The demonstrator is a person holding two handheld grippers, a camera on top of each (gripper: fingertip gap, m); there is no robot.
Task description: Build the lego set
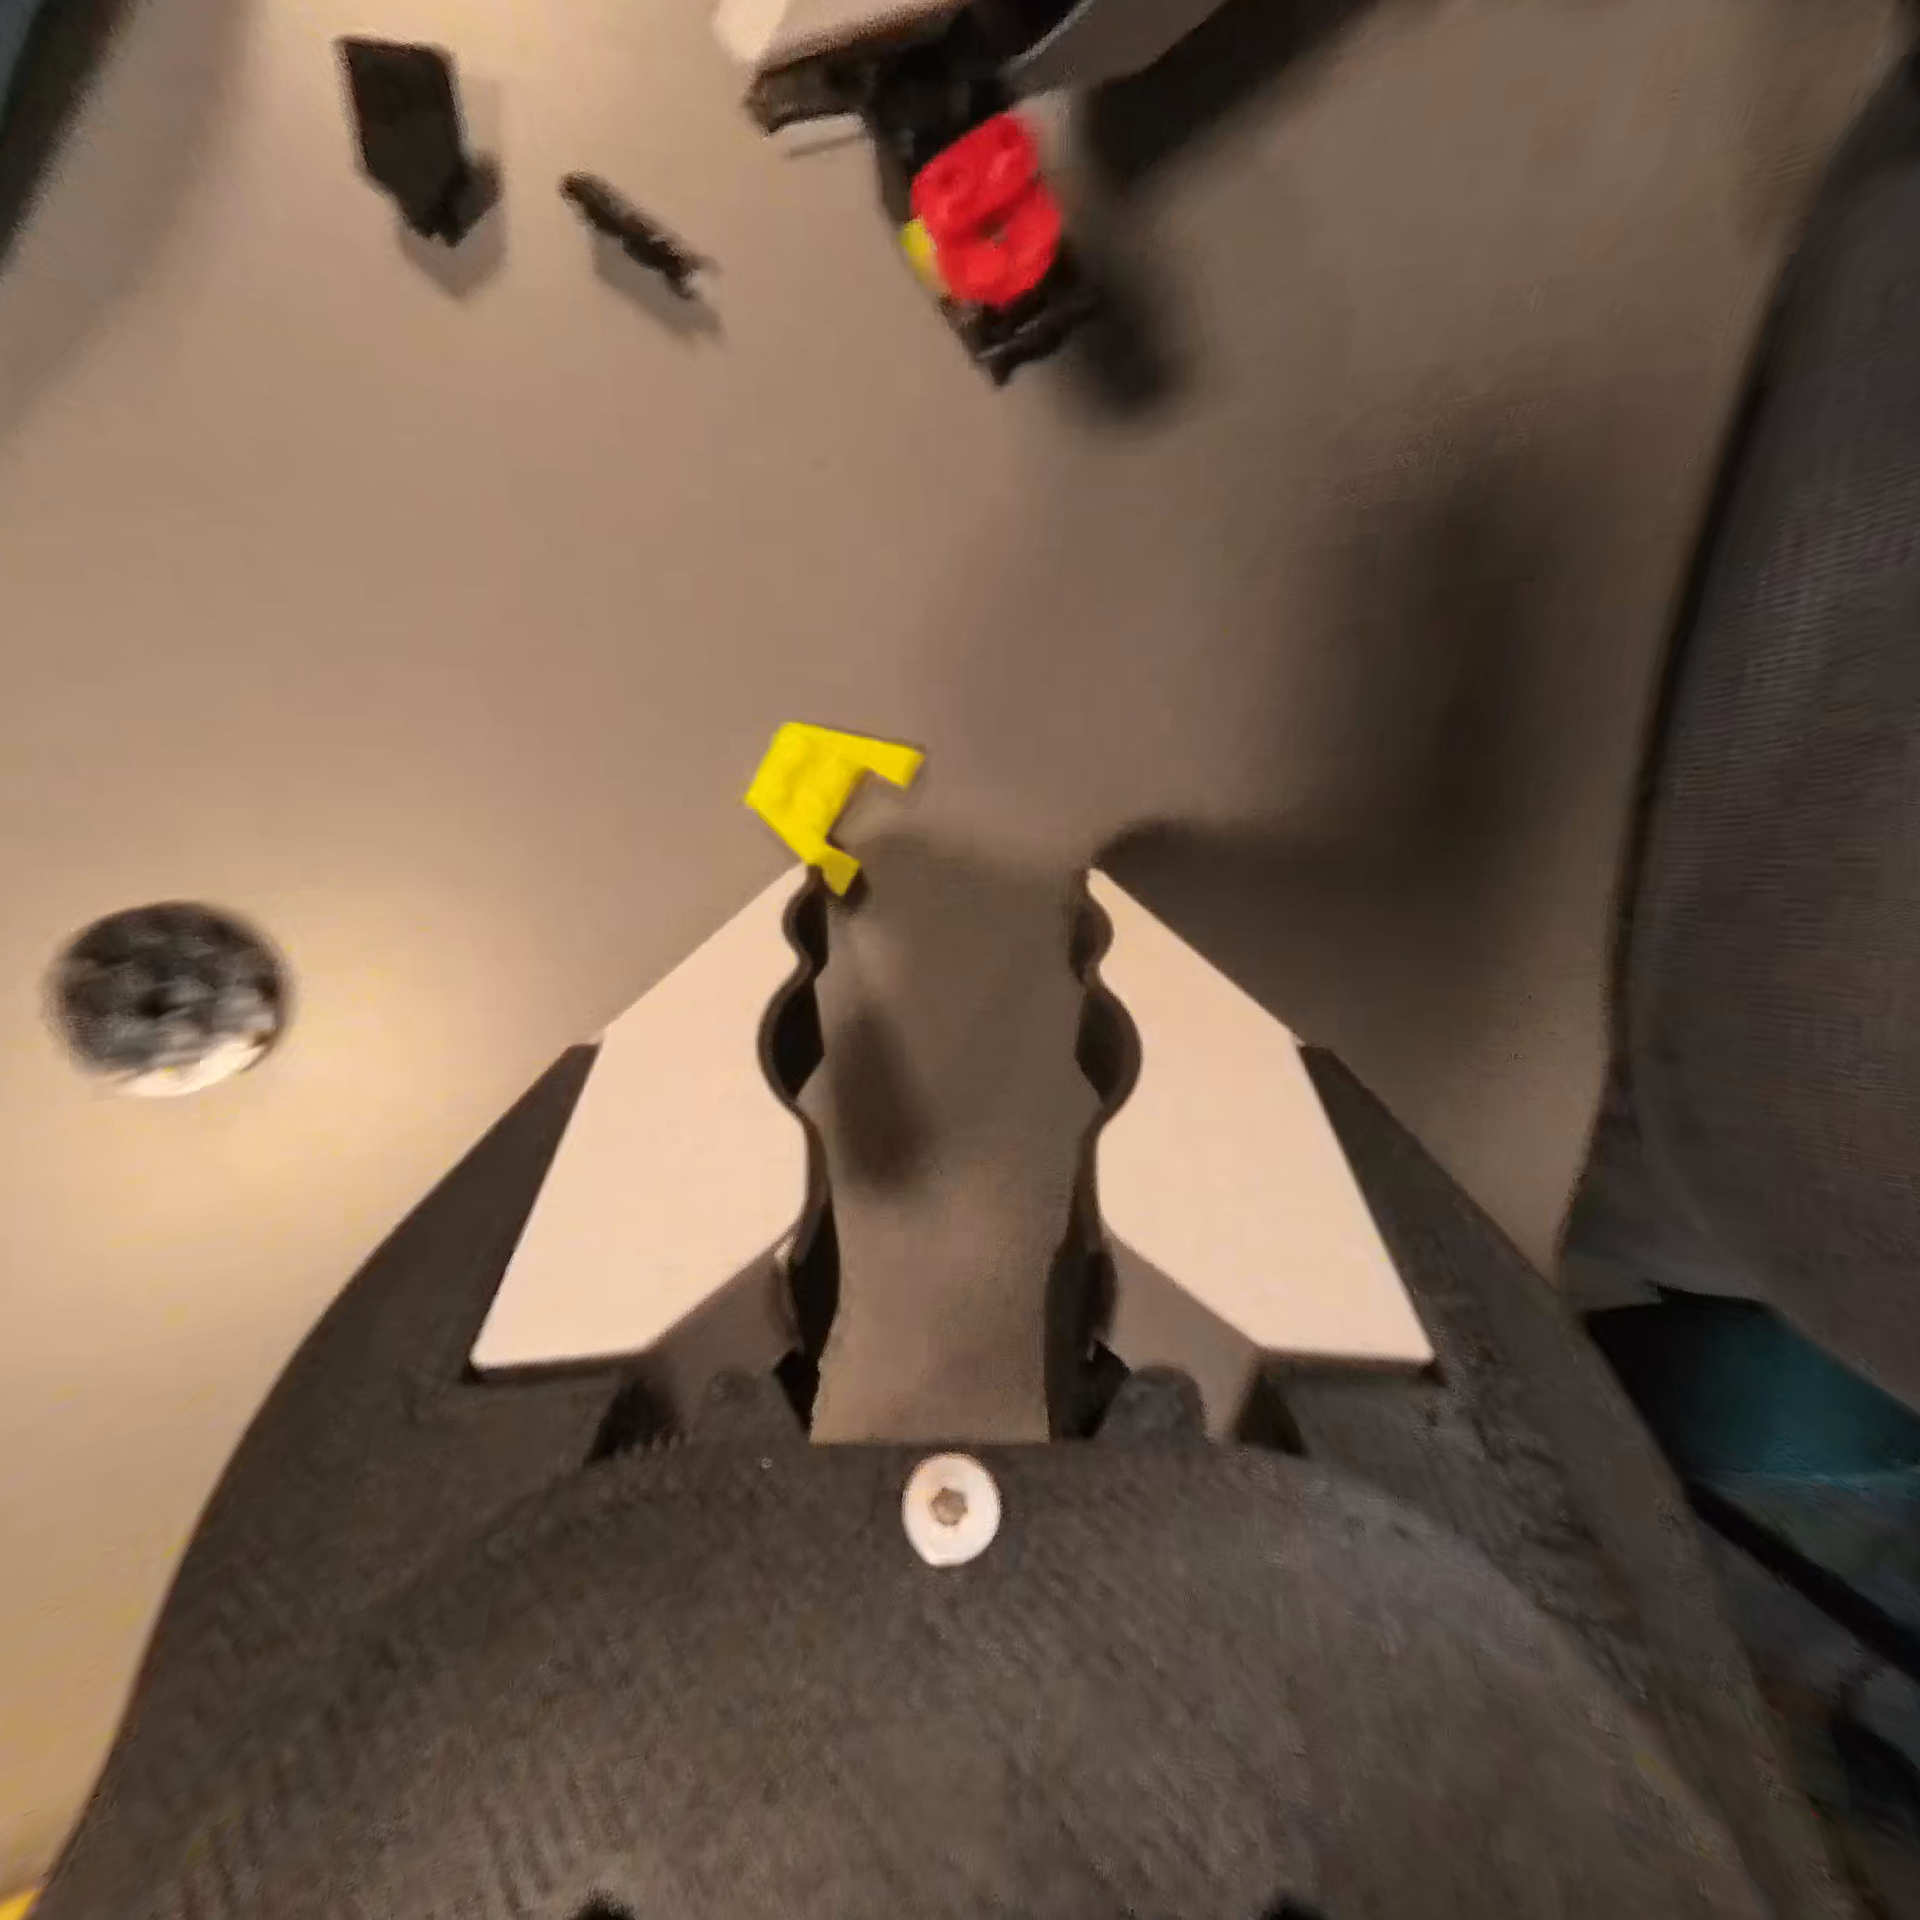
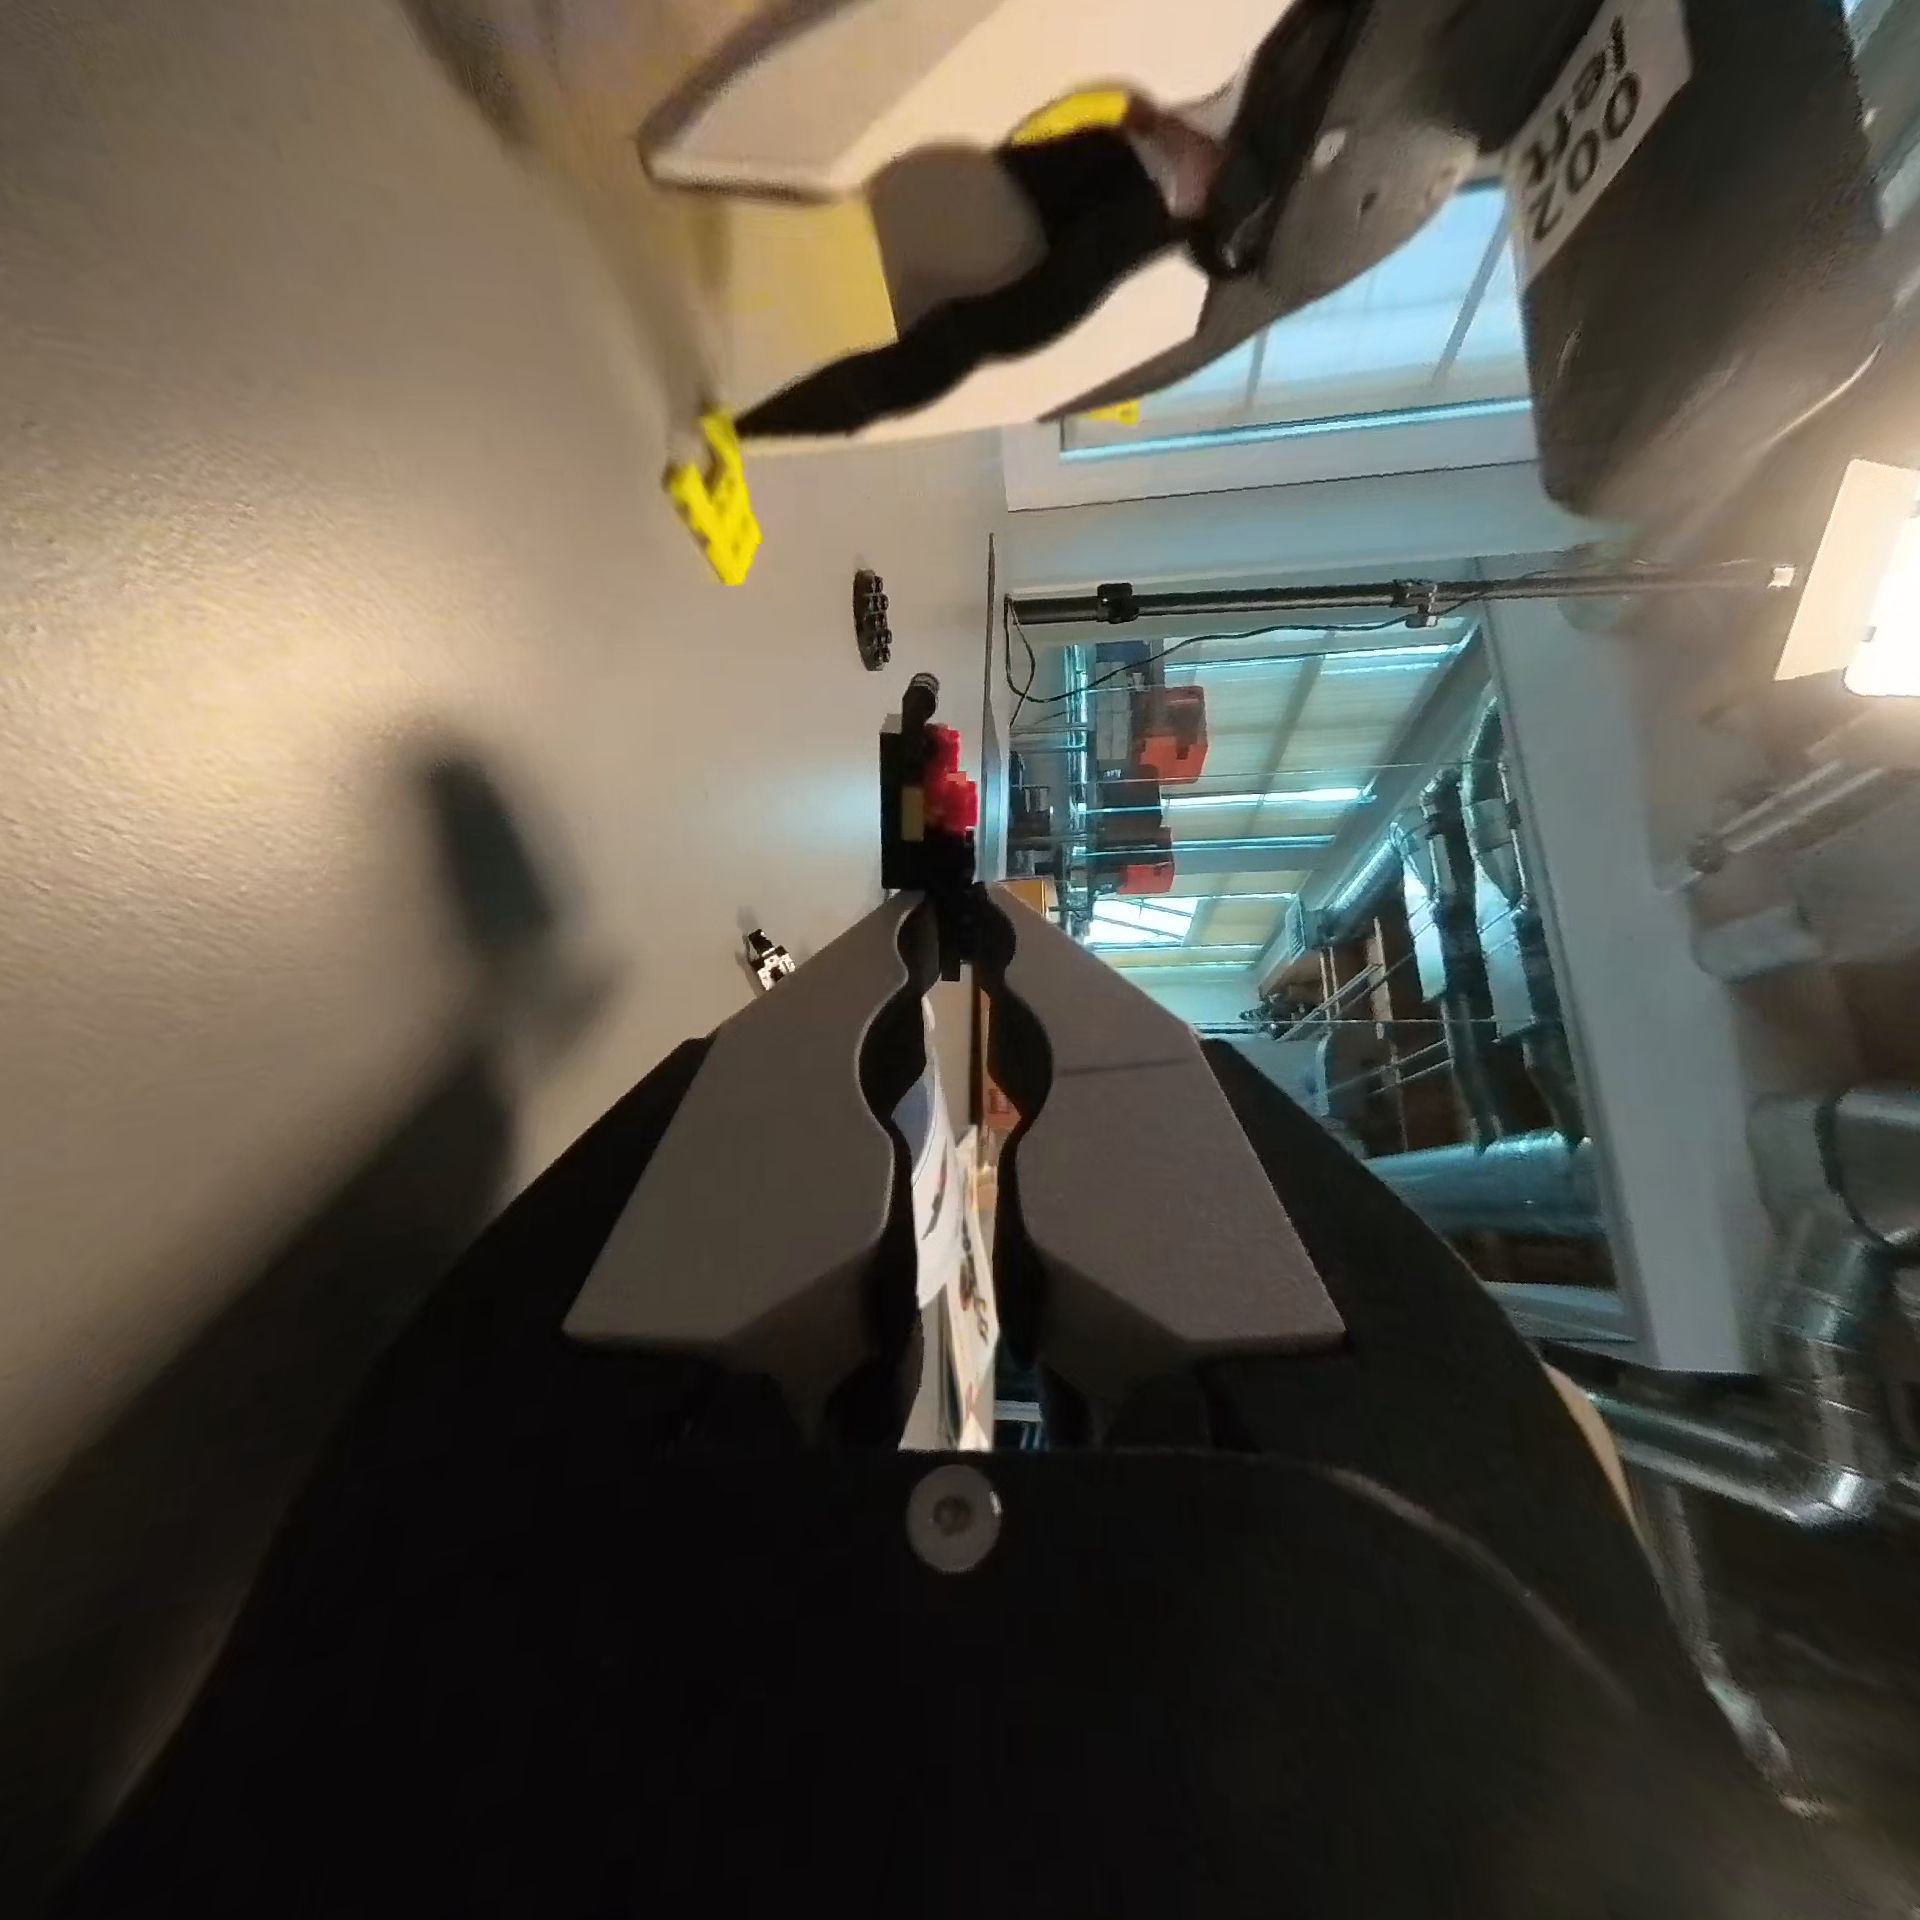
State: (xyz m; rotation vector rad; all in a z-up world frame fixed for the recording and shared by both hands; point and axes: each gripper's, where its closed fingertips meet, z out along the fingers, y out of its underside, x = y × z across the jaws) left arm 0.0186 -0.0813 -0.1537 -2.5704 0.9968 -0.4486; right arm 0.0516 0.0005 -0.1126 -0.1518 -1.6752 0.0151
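Observation:
My left gripper (image 1: 951,896) is open and hangs just above the table. A small yellow piece (image 1: 821,795) lies on the table at the tip of its left finger, not between the jaws. It also shows in the right wrist view (image 2: 717,509), with a left fingertip (image 2: 774,416) touching it. My right gripper (image 2: 956,914) is shut on the lower end of a black assembly with red bricks (image 2: 930,805). It holds the assembly above the table, and the assembly also shows at the top of the left wrist view (image 1: 987,223).
Loose black pieces (image 1: 405,135) (image 1: 634,234) lie far left on the beige table (image 1: 416,540). A round black studded piece (image 1: 166,992) (image 2: 873,618) lies to the left. A small black-and-white piece (image 2: 769,961) and a printed booklet (image 2: 940,1195) lie near the table's edge. Dark cloth (image 1: 1766,727) borders the right. The left gripper's tips are roughly 10 cm from the right gripper's.

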